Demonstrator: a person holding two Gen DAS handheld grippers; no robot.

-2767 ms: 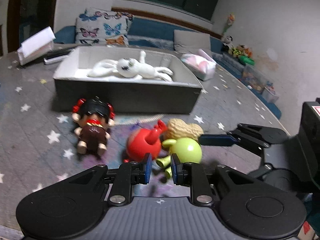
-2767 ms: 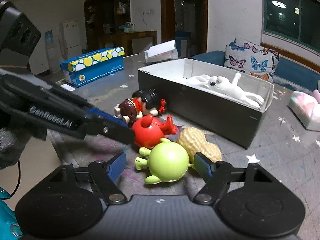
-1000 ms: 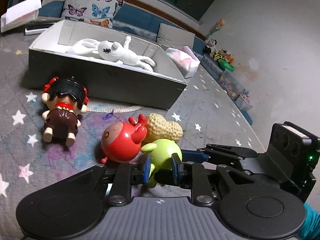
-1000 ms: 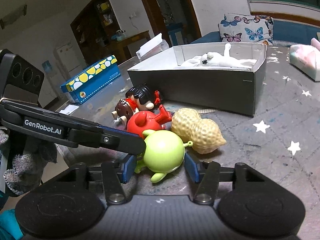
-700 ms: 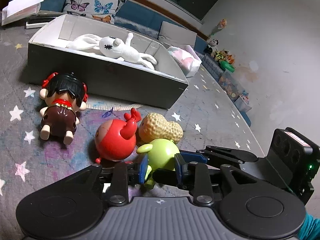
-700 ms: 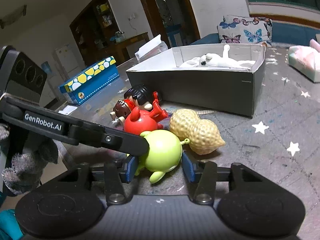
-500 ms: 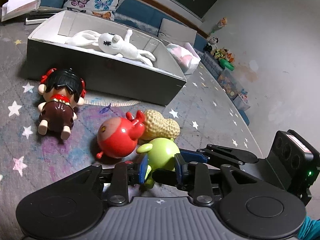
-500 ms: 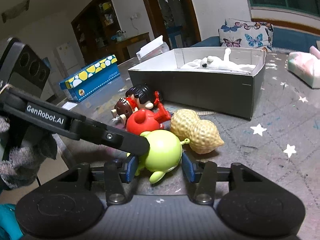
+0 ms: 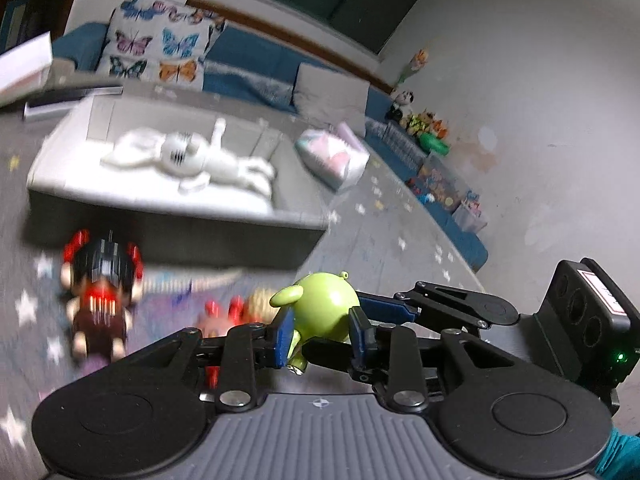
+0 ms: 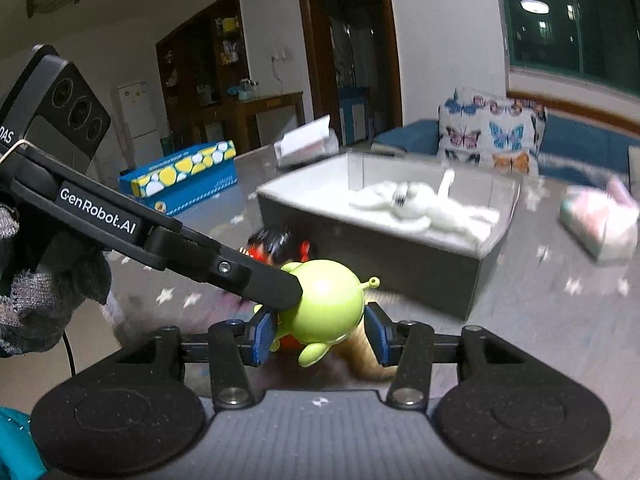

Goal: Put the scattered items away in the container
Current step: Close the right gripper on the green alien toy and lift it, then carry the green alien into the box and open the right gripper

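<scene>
A round green toy (image 9: 324, 306) (image 10: 328, 304) is held off the table between both grippers. My left gripper (image 9: 322, 336) is shut on it, and my right gripper (image 10: 320, 334) is shut on it from the other side. The grey container (image 9: 176, 236) (image 10: 400, 256) stands beyond, with a white plush rabbit (image 9: 192, 158) (image 10: 420, 208) inside. On the table below lie a black-haired doll (image 9: 100, 280), a red toy (image 9: 214, 312) and a peanut toy (image 10: 368, 354), partly hidden by the fingers.
A pink and white pouch (image 9: 334, 158) lies right of the container. A blue spotted box (image 10: 180, 176) and a white box (image 10: 306, 142) sit on the far side. A sofa with a butterfly cushion (image 9: 160, 46) is behind. The table edge runs along the right.
Both grippers have lifted the green toy off the table, above the red toy and peanut. The view is blurred by the upward motion.
</scene>
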